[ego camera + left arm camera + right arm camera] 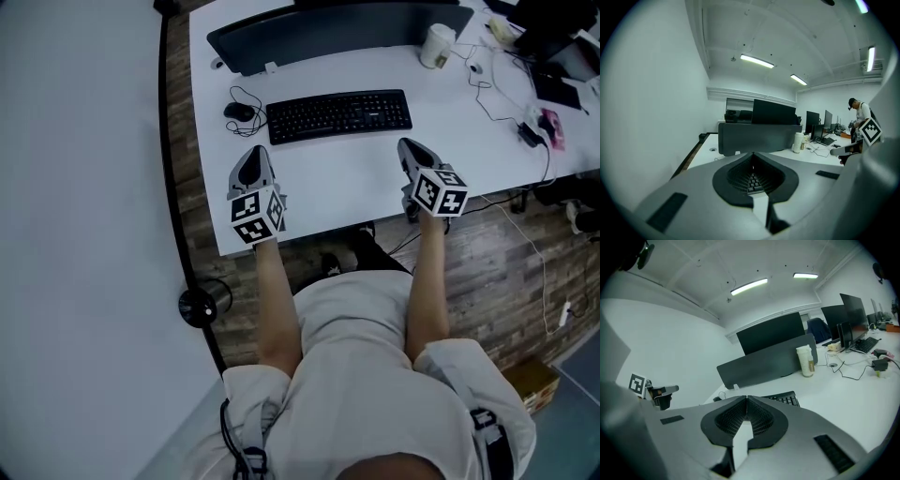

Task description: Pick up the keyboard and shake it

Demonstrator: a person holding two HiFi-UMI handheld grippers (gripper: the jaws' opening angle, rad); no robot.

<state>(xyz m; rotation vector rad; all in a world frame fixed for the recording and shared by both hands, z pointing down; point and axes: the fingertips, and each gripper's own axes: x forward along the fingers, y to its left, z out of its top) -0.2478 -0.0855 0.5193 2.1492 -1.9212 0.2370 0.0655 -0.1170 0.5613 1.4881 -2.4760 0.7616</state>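
A black keyboard [338, 115] lies flat on the white desk [356, 183], in front of a dark monitor base. My left gripper [254, 153] hovers shut just short of the keyboard's near left corner, nothing between its jaws. My right gripper [407, 145] is also shut and empty, a little below the keyboard's right end. Through the left gripper view's jaw opening [753, 155] a patch of the keyboard [753, 182] shows. In the right gripper view the tips [746, 398] meet, and the keyboard [783, 400] peeks out behind them.
A black mouse [239, 112] with its coiled cable sits left of the keyboard. A white cup [437, 45] stands at the back right, with cables and small devices [539, 124] further right. The desk's near edge [281, 240] lies under my forearms. A person [860, 115] stands far off.
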